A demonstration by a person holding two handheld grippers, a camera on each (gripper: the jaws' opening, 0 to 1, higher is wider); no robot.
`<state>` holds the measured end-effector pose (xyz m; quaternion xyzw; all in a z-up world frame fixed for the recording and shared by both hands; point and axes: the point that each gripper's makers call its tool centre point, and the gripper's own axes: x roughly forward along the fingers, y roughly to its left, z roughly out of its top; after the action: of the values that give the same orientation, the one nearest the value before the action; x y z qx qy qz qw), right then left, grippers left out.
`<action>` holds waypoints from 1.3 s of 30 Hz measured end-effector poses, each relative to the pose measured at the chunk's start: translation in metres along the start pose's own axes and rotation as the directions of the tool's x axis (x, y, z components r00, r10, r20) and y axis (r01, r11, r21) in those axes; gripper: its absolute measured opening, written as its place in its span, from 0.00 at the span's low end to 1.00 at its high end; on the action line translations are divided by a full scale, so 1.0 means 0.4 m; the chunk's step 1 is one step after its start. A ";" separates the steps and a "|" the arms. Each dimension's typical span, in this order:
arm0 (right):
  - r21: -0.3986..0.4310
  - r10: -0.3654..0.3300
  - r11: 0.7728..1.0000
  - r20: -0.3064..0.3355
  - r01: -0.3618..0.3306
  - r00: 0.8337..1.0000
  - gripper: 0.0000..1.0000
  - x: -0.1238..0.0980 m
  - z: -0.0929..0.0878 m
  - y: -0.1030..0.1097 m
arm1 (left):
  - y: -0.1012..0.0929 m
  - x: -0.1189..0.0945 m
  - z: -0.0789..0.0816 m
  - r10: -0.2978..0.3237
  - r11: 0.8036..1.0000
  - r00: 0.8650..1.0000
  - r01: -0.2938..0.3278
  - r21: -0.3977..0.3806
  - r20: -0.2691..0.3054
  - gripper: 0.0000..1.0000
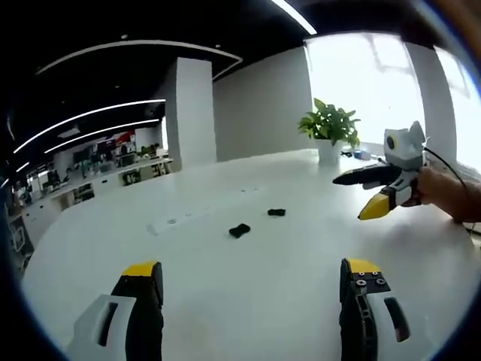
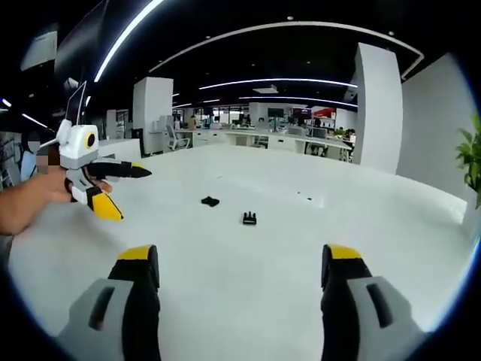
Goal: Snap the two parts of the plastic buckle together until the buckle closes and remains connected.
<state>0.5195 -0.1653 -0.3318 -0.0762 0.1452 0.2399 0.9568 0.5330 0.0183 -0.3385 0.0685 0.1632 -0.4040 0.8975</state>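
2 black buckle halves (image 1: 239,230) (image 1: 276,212) lie apart on a white counter (image 1: 225,301) in an open office, a potted plant (image 1: 329,128) beyond them. Left tongs (image 1: 252,282) and right tongs (image 2: 240,267) hover near the halves, both spread wide, grasping nothing.

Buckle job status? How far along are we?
Nothing is done yet: the two buckle halves lie apart on the white table, unjoined. Nothing is in hand: the left tool and right tool are both open and hanging above the table, short of the parts. Left to do: pick up each half, align them, and snap them together.
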 end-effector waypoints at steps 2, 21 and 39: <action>-0.003 0.001 1.000 -0.002 -0.001 1.000 0.90 0.004 0.002 0.000 | -0.010 0.001 0.003 -0.025 0.999 1.000 0.025 -0.021 0.004 0.99; -0.012 0.012 1.000 -0.002 -0.012 1.000 0.87 0.033 0.011 -0.002 | 0.019 0.037 0.000 -0.039 0.999 0.999 0.038 -0.035 -0.015 0.96; -0.008 0.003 1.000 -0.008 -0.003 1.000 0.84 0.048 0.010 -0.032 | 0.031 0.076 0.000 -0.043 0.999 0.999 0.042 -0.033 -0.023 0.93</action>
<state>0.5426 -0.1671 -0.3332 -0.0807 0.1482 0.2418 0.9555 0.5610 0.0052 -0.3492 0.0551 0.1821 -0.4195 0.8876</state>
